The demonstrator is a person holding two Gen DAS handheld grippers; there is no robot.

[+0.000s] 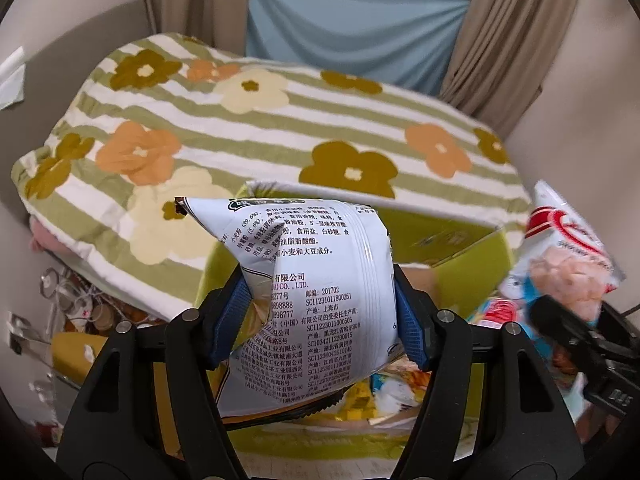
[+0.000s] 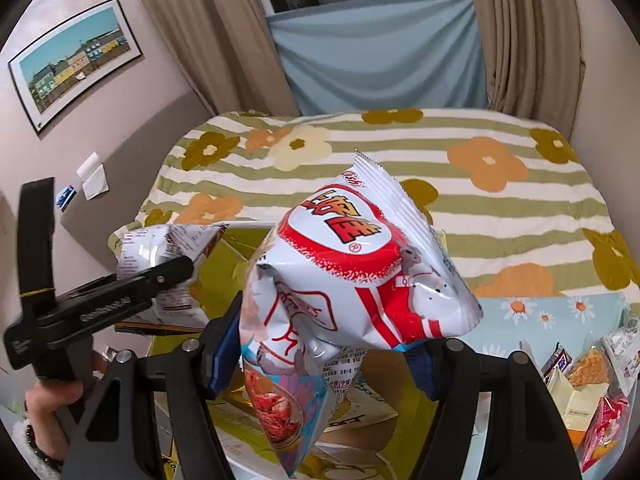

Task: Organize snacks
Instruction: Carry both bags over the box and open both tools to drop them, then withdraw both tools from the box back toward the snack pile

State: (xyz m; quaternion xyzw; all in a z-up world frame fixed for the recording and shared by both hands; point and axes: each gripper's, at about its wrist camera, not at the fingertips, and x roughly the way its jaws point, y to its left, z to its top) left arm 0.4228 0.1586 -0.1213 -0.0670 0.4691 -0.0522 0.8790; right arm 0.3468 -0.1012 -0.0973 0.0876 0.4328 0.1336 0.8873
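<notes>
My left gripper (image 1: 320, 312) is shut on a white snack bag with black Chinese print (image 1: 316, 280), held above an open yellow-green cardboard box (image 1: 472, 280). The same bag (image 2: 160, 252) and the left gripper (image 2: 188, 266) show at the left of the right wrist view. My right gripper (image 2: 320, 354) is shut on a red-and-white snack bag (image 2: 360, 276), held over the same box (image 2: 224, 264). That red bag (image 1: 568, 256) shows at the right of the left wrist view. Several snack packets (image 1: 396, 392) lie inside the box.
A bed with a striped flowered cover (image 2: 500, 208) lies behind the box. Several loose snacks (image 2: 588, 380) lie on a light blue daisy cloth (image 2: 532, 312) at the right. Clutter (image 1: 72, 304) sits on the floor at the left. Curtains (image 2: 224, 40) hang behind.
</notes>
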